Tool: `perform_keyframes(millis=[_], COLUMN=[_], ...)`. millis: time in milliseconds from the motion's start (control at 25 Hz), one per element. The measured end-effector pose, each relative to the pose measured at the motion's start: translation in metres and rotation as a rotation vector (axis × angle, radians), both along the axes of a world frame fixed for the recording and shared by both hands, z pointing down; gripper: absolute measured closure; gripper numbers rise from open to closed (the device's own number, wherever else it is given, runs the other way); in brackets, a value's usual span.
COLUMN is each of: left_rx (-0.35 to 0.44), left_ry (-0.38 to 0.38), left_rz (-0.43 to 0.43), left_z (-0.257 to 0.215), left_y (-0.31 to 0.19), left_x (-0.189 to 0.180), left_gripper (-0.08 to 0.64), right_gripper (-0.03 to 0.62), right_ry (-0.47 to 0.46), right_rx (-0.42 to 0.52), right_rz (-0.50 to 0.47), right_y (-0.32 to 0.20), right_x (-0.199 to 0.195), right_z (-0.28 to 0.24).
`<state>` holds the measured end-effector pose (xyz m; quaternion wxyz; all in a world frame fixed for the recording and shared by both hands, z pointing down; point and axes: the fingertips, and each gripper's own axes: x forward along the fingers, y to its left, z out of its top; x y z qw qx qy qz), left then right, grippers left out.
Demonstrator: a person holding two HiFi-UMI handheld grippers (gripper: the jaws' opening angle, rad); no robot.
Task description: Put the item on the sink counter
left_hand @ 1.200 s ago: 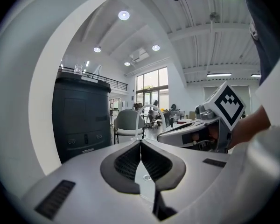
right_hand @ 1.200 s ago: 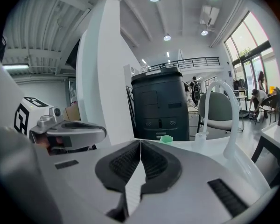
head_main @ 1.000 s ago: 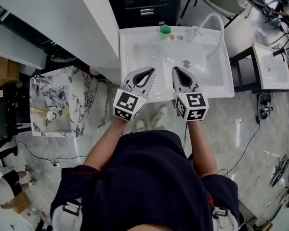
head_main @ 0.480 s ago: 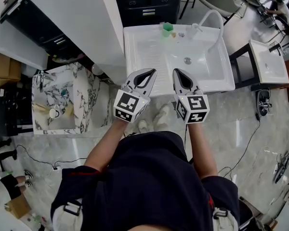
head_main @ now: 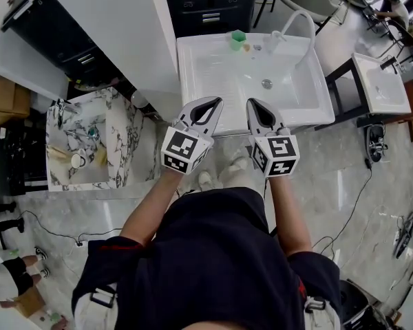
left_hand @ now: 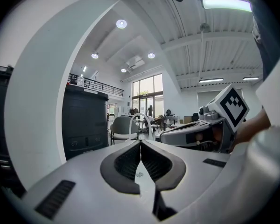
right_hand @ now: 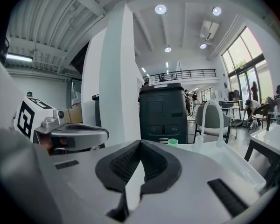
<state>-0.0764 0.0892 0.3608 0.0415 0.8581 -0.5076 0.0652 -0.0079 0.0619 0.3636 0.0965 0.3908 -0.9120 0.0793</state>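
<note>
A white sink (head_main: 193, 81) stands in front of me in the head view, its curved faucet (head_main: 292, 25) at the back right. On the sink's back ledge sits a small green item (head_main: 237, 40), which the right gripper view shows as a green cup-like thing (right_hand: 173, 142) beyond the jaws. My left gripper (head_main: 213, 102) and right gripper (head_main: 251, 103) hover side by side over the sink's near edge. Both are shut with nothing between the jaws. The left gripper view shows its pads (left_hand: 130, 160) pressed together, and the right gripper (left_hand: 196, 136) beside it.
A white partition wall (head_main: 117, 26) rises left of the sink, with a marble basin (head_main: 120, 139) holding small objects below it. A black cabinet (head_main: 213, 5) stands behind the sink. A second white sink (head_main: 382, 84) is at the right. Cables lie on the floor.
Both grippers keep their place and stay shut. Only the head view has shifted a little, so the sink sits slightly higher in the picture.
</note>
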Motion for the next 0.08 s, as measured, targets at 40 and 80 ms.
perform_keyframes(millis=[40, 80], left_rx=[0.0, -0.001], left_ry=[-0.001, -0.001], left_rz=[0.002, 0.003], left_z=[0.0007, 0.0014], left_y=[0.002, 0.0039], left_x=[0.0015, 0.003], left_gripper=[0.545, 0.545], right_gripper=[0.558, 0.558], right_ry=[0.0, 0.0], right_rx=[0.0, 0.0], right_rz=[0.001, 0.002], right_y=[0.0022, 0.0043], right_x=[0.0014, 0.0028], right_z=[0.0004, 0.0009])
